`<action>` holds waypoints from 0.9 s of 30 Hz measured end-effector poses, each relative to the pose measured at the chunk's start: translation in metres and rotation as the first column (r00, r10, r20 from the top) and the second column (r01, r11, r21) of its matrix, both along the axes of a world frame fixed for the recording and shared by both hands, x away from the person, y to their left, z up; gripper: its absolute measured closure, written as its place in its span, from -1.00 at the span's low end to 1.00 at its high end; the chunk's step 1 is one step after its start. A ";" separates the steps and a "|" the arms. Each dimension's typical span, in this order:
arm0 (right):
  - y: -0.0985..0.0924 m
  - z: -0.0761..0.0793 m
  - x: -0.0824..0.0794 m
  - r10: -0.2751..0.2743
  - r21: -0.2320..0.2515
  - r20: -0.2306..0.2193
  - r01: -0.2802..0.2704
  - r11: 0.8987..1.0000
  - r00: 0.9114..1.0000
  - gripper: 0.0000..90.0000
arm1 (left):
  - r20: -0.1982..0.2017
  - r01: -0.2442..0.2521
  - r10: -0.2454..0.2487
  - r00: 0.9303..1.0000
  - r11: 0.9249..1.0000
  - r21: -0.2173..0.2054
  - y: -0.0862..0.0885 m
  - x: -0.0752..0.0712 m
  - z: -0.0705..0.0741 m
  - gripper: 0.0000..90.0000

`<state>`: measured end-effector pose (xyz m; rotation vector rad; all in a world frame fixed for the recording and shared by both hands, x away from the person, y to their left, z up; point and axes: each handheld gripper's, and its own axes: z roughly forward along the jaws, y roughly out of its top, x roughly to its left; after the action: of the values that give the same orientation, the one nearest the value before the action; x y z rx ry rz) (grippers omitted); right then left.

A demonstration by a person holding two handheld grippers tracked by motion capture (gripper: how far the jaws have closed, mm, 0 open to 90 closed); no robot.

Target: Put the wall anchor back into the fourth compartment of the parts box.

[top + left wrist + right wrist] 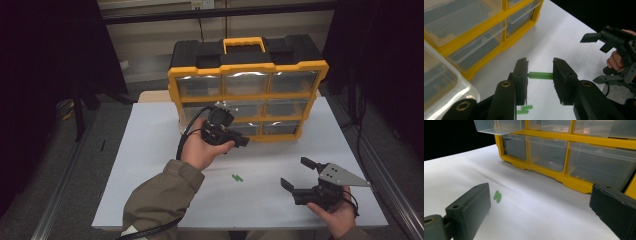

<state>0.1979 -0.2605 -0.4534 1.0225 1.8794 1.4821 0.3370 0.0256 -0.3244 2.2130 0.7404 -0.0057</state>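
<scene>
**Currently: left gripper pinches a green peg above the table**

Between the two black jaws of the left gripper [540, 75] a short green peg [540, 75] is pinched end to end, one end against each pad, lying crosswise and lifted off the white table [564, 37]. In the high view that left gripper [240, 141] sits in the left hand [200, 150], raised just in front of the yellow drawer organiser [248, 67], at about six o'clock from its lower row of clear drawers. One clear drawer [499, 126] stands pulled out of the frame, seen at eleven o'clock in the right gripper view.

Two more green pegs [237, 177] lie side by side, touching, on the bare table at about five o'clock from the left hand. At four o'clock from those pegs, well apart, the right gripper [299, 174] rests in the right hand [336, 215] with its jaws spread wide and nothing between them.
</scene>
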 end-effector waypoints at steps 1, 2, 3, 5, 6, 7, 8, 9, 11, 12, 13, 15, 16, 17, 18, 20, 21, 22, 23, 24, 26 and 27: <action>0.000 0.000 0.000 0.000 0.000 0.000 0.000 1.000 1.000 -0.92 | 0.003 0.002 -0.002 1.000 1.000 -0.006 -0.001 0.001 0.001 0.46; 0.000 0.000 0.000 -0.001 0.000 -0.001 0.001 1.000 1.000 -0.92 | 0.006 -0.005 0.006 1.000 1.000 -0.008 -0.001 0.001 0.002 0.46; 0.000 0.000 0.000 -0.001 0.000 -0.001 0.001 1.000 1.000 -0.92 | 0.008 -0.004 0.004 1.000 1.000 -0.003 -0.002 0.002 0.004 0.46; 0.000 0.000 0.000 0.001 0.001 -0.001 -0.001 1.000 1.000 -0.92 | 0.009 -0.011 0.011 1.000 1.000 -0.001 -0.002 0.003 0.006 0.46; 0.000 0.000 0.000 0.001 0.000 0.000 -0.001 1.000 1.000 -0.92 | 0.011 -0.010 0.010 1.000 1.000 0.003 -0.001 0.005 0.007 0.46; 0.000 0.000 0.000 0.001 0.000 -0.001 -0.001 1.000 1.000 -0.92 | 0.012 -0.019 0.019 1.000 1.000 0.004 -0.001 0.005 0.008 0.46; 0.000 0.000 0.000 0.000 0.002 -0.004 0.000 1.000 1.000 -0.92 | 0.013 -0.017 0.017 1.000 1.000 0.003 0.000 0.007 0.009 0.46; 0.000 0.000 0.000 0.001 0.003 -0.004 -0.001 1.000 1.000 -0.92 | 0.014 -0.024 0.024 1.000 1.000 0.000 0.001 0.007 0.009 0.46; -0.001 0.000 -0.001 0.003 0.002 -0.005 -0.003 1.000 1.000 -0.92 | 0.018 -0.034 0.034 0.999 0.999 -0.008 0.003 0.009 0.012 0.46; -0.001 0.000 -0.001 0.003 0.003 -0.003 -0.003 1.000 1.000 -0.92 | 0.020 -0.040 0.040 0.999 0.999 -0.007 0.004 0.009 0.013 0.46; -0.001 0.000 0.000 0.005 0.002 -0.004 -0.005 1.000 1.000 -0.92 | 0.021 -0.042 0.042 0.999 0.999 -0.016 0.006 0.010 0.015 0.46; 0.000 0.000 -0.001 0.001 0.003 -0.005 -0.001 1.000 1.000 -0.92 | 0.027 -0.050 0.051 0.998 0.999 -0.021 0.009 0.012 0.017 0.46; 0.000 0.000 0.000 0.001 0.000 0.000 -0.001 1.000 1.000 -0.92 | 0.025 -0.059 0.060 0.998 0.998 -0.025 0.010 0.013 0.019 0.46; 0.000 0.000 0.000 0.003 0.000 0.001 -0.003 1.000 1.000 -0.92 | 0.027 -0.055 0.055 0.998 0.998 -0.019 0.012 0.014 0.020 0.46; 0.000 0.000 0.000 0.003 0.000 -0.001 -0.003 1.000 1.000 -0.92 | 0.019 -0.061 0.062 0.998 0.998 -0.029 0.014 0.014 0.022 0.46; 0.000 0.000 0.000 0.001 0.000 0.000 -0.001 1.000 1.000 -0.92 | 0.027 -0.059 0.060 0.998 0.998 -0.033 0.016 0.015 0.025 0.46; 0.000 0.000 0.000 0.000 0.001 -0.003 0.000 1.000 1.000 -0.92 | 0.038 -0.066 0.067 0.997 0.997 -0.027 0.017 0.015 0.027 0.46; 0.000 0.000 0.000 0.000 0.002 -0.004 0.000 1.000 1.000 -0.92 | 0.036 -0.067 0.069 0.997 0.997 -0.036 0.017 0.016 0.028 0.46; 0.000 0.000 0.000 0.000 0.001 -0.002 0.000 1.000 1.000 -0.92 | 0.033 -0.070 0.071 0.997 0.997 -0.030 0.019 0.016 0.030 0.46; 0.000 0.000 0.000 0.000 0.000 -0.002 0.000 1.000 1.000 -0.92 | 0.037 -0.072 0.073 0.997 0.997 -0.031 0.021 0.017 0.031 0.46; 0.000 0.000 0.000 0.002 -0.001 -0.002 -0.002 1.000 1.000 -0.92 | 0.035 -0.080 0.081 0.996 0.996 -0.034 0.024 0.019 0.034 0.46; 0.000 0.000 0.000 0.002 -0.002 -0.002 -0.002 1.000 1.000 -0.92 | 0.037 -0.092 0.094 0.995 0.995 -0.040 0.026 0.020 0.036 0.46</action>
<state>0.1980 -0.2605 -0.4538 1.0221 1.8835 1.4805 0.3566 0.0516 -0.2884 2.1349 0.8149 0.0688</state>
